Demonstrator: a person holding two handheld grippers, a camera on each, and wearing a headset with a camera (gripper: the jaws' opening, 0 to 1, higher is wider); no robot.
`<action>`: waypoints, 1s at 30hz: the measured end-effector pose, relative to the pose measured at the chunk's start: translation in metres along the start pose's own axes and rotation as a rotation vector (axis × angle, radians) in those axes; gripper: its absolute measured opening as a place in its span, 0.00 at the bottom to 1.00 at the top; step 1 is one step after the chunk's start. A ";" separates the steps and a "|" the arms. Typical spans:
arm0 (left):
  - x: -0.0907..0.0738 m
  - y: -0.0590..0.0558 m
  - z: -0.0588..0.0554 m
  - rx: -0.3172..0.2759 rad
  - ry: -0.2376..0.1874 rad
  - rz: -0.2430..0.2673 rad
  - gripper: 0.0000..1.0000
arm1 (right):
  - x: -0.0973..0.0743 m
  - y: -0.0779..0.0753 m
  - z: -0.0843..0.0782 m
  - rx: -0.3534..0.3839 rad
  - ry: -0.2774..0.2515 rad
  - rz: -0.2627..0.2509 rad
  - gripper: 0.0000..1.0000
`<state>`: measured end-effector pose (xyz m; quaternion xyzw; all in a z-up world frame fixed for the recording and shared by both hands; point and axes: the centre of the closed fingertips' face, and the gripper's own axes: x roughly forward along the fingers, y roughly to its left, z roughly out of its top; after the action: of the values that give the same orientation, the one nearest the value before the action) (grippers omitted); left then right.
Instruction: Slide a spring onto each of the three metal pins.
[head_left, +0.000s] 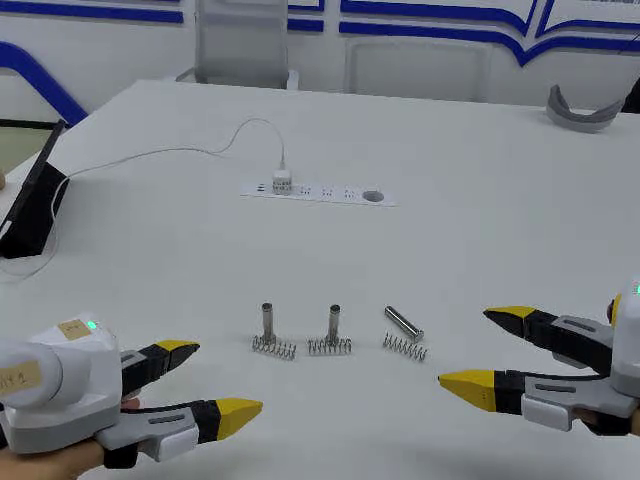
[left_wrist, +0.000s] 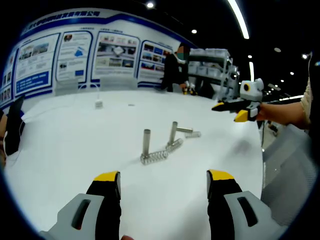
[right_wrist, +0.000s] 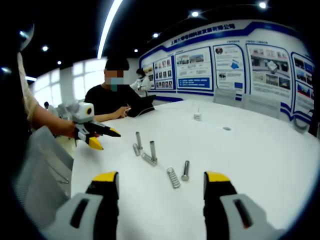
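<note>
Two metal pins (head_left: 268, 318) (head_left: 334, 320) stand upright on the white table (head_left: 480, 230); a third pin (head_left: 403, 323) lies on its side to their right. A spring lies flat in front of each: left spring (head_left: 274, 348), middle spring (head_left: 330, 347), right spring (head_left: 405, 347). My left gripper (head_left: 215, 378) hovers open at the lower left, short of the springs. At the lower right, my right gripper (head_left: 468, 347) is open too, beside the lying pin. The left gripper view has its jaws (left_wrist: 164, 177) spread before an upright pin (left_wrist: 146, 142). In the right gripper view the lying pin (right_wrist: 186, 170) and its spring (right_wrist: 172, 177) are nearest.
A white power strip (head_left: 318, 190) with a plugged-in cable lies at mid-table. A black tablet (head_left: 35, 200) leans at the left edge. A grey curved object (head_left: 583, 110) rests at the far right. A chair (head_left: 243, 45) stands behind the table. A person (right_wrist: 112, 95) sits at the table's end.
</note>
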<state>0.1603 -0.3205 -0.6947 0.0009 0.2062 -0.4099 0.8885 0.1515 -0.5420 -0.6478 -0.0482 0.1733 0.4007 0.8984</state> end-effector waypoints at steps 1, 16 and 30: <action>0.000 0.000 0.000 0.000 0.001 0.000 0.71 | 0.000 0.000 0.000 0.001 0.000 0.000 0.70; 0.002 -0.001 -0.004 -0.014 0.006 -0.005 0.71 | 0.001 0.000 0.000 0.028 0.017 -0.011 0.68; 0.003 0.002 -0.001 -0.010 -0.003 -0.003 0.71 | 0.004 -0.009 0.007 0.016 0.030 -0.020 0.65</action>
<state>0.1635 -0.3213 -0.6972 -0.0045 0.2068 -0.4104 0.8882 0.1625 -0.5439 -0.6429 -0.0487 0.1893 0.3897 0.8999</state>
